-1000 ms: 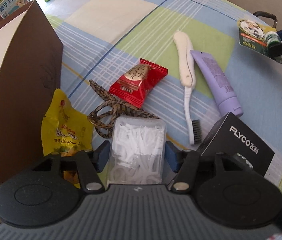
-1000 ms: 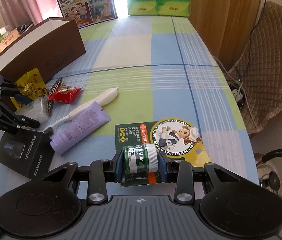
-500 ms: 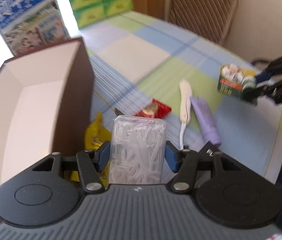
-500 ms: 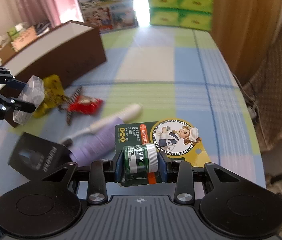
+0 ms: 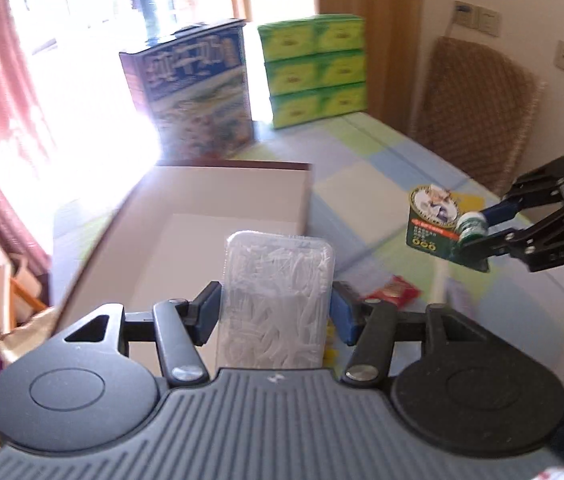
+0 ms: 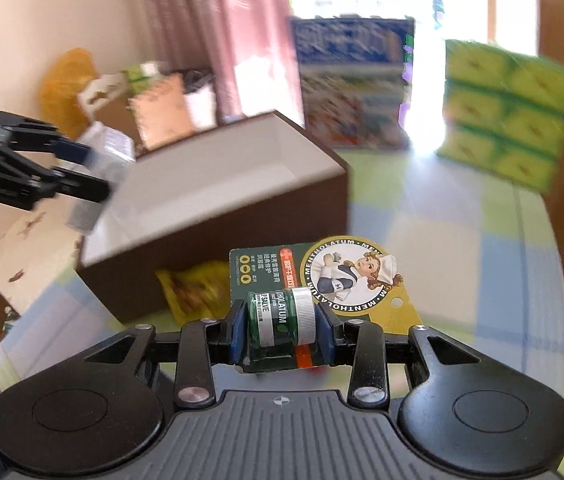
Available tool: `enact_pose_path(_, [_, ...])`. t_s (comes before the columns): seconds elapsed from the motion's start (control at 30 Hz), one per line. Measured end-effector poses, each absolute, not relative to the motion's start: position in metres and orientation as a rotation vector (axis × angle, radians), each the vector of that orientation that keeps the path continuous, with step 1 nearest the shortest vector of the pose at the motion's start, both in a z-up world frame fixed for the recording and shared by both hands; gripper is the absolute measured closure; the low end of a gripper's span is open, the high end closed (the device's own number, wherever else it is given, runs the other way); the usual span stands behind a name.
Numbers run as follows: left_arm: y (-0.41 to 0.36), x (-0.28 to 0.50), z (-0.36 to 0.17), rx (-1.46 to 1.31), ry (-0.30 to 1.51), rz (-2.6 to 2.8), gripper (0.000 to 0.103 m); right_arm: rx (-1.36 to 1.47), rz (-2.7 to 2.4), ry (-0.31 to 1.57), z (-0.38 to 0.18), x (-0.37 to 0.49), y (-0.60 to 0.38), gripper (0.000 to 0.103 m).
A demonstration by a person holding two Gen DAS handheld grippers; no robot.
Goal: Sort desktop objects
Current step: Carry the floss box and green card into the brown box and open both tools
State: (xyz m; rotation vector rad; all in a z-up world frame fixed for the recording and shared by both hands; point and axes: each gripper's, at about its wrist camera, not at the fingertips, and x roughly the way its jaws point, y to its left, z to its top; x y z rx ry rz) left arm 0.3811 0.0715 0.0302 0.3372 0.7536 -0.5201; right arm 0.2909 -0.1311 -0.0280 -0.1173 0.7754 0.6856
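The left gripper (image 5: 275, 316) is clamping a light, slippery clear plastic pack (image 5: 277, 300) by its long sides above the brown box (image 5: 217, 216), while the right gripper (image 6: 280, 330) is pinching a small rigid ointment jar (image 6: 280, 318), on its flimsy card, beside that box.

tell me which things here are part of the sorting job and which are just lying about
Part of the job:
- clear plastic box of white floss picks, clamped in the left gripper
- green Mentholatum jar on its printed card, clamped in the right gripper
- open brown cardboard box
- yellow snack packet
- red snack packet

Lying about:
- stacked green tissue packs
- blue printed carton
- wicker chair
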Motion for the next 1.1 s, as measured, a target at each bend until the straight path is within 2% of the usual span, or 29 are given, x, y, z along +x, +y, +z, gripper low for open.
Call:
enact_pose_path(0.27, [0.101,0.437,0.028,0.338,0.781,-0.449,0.051,-0.200,0.834,0.662,0.000,0.330,-0.048,0.070])
enact_pose_path(0.47, [0.120,0.474,0.015,0.329,0.828,-0.414,0.051,-0.253,0.872,0.657,0.002,0.365,0.005,0.070])
enact_pose_path(1.1, [0.134,0.554,-0.075,0.346,1.047,-0.398,0.050,-0.377,0.782,0.952,-0.101,0.461,0.070,0.070])
